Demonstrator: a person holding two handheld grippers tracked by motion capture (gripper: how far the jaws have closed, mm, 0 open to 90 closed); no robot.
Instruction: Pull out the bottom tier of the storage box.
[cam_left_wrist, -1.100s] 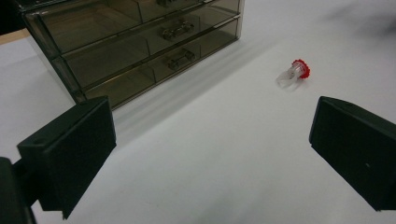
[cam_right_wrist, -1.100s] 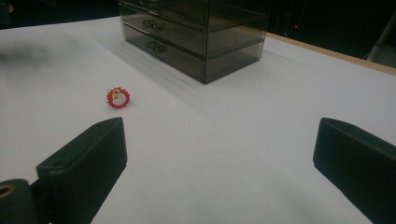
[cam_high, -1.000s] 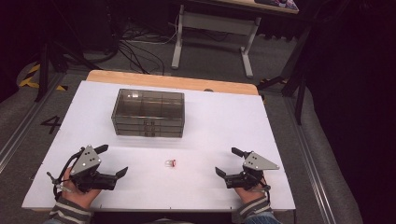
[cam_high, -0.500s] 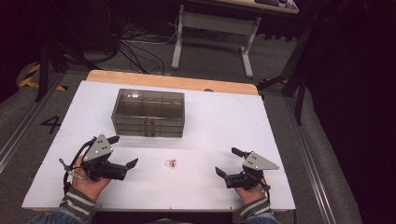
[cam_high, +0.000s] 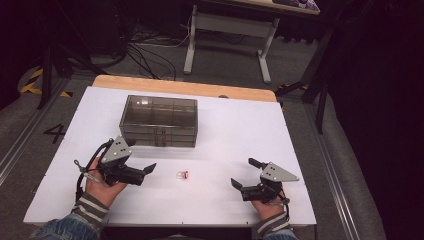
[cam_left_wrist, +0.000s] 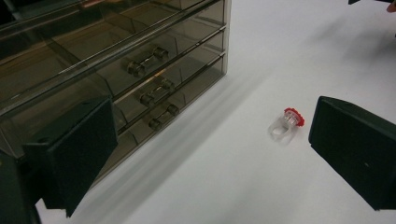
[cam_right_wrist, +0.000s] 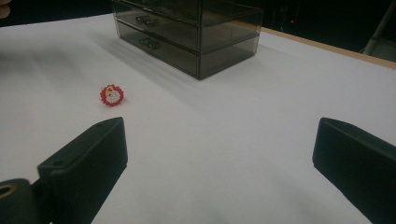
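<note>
Smoky plastic drawer chest (cam_left_wrist: 112, 70) stands beside the open left gripper (cam_high: 142, 167); ahead lies a clear ring (cam_left_wrist: 284, 127), red top toward the open right gripper (cam_high: 241, 174).

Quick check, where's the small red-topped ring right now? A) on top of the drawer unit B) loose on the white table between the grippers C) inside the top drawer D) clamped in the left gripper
B: the ring lies alone on the white table, in front of the closed smoked drawer unit, with the open left gripper near but not touching it.
</note>
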